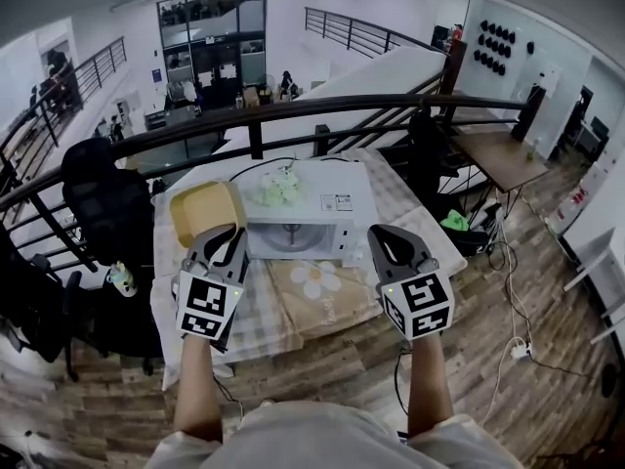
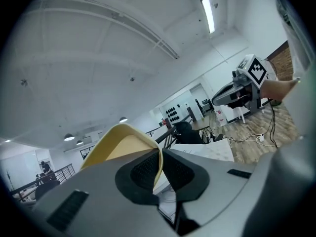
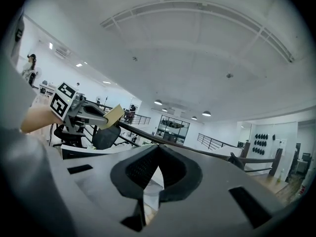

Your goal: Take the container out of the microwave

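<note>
A shallow yellow container (image 1: 205,211) is held up at the left of the white microwave (image 1: 312,208), above the table's left side. My left gripper (image 1: 220,237) is shut on its near rim. In the left gripper view the yellow rim (image 2: 126,142) is pinched between the dark pads of the left gripper (image 2: 160,154). The right gripper (image 1: 391,237) hangs in front of the microwave's right end, shut and empty. In the right gripper view the right gripper (image 3: 158,149) has its jaws together, and the container (image 3: 112,116) shows far left. A round plate (image 1: 291,237) shows at the microwave's front.
The microwave stands on a table with a checked cloth (image 1: 259,311) and a daisy mat (image 1: 317,281). A white-green bunch (image 1: 278,186) lies on the microwave's top. A black chair (image 1: 103,203) and a bottle (image 1: 122,279) are at the left, and a railing (image 1: 293,110) runs behind.
</note>
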The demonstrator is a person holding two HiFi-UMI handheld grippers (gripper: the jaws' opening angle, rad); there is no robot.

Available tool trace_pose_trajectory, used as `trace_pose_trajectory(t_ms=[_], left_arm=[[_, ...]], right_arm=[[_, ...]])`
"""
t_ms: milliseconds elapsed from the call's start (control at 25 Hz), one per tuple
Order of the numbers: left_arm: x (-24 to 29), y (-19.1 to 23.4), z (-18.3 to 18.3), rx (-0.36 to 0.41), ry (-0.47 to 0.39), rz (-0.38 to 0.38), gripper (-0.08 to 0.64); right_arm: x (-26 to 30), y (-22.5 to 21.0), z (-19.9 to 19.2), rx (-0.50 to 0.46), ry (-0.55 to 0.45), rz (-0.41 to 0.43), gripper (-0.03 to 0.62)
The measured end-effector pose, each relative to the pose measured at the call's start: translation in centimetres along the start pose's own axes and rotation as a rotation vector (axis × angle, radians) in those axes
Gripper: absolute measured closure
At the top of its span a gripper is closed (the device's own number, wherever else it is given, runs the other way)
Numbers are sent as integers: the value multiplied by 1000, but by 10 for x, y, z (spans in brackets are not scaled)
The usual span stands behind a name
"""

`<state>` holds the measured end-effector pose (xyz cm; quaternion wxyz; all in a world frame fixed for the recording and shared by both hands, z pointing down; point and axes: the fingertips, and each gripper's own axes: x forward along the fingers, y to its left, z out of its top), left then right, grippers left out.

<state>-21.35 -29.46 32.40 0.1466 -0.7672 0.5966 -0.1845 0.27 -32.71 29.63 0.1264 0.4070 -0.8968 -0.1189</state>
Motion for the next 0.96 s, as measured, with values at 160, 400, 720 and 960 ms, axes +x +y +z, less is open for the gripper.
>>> trace_pose_trajectory(t_ms=[160, 400, 720, 960], left_arm=[[-2, 0, 3, 17, -4, -1, 523], [-1, -1, -1, 17, 5, -2, 523], [6, -8, -3, 17, 16, -10, 523], [12, -13, 0, 22, 16, -9, 523]], right_arm=[[4, 3, 4, -2, -7, 6, 578], [9, 3, -1, 1, -2, 12, 578], [10, -2, -8, 4, 9, 16, 578], [12, -7, -13, 6, 4, 26, 578]])
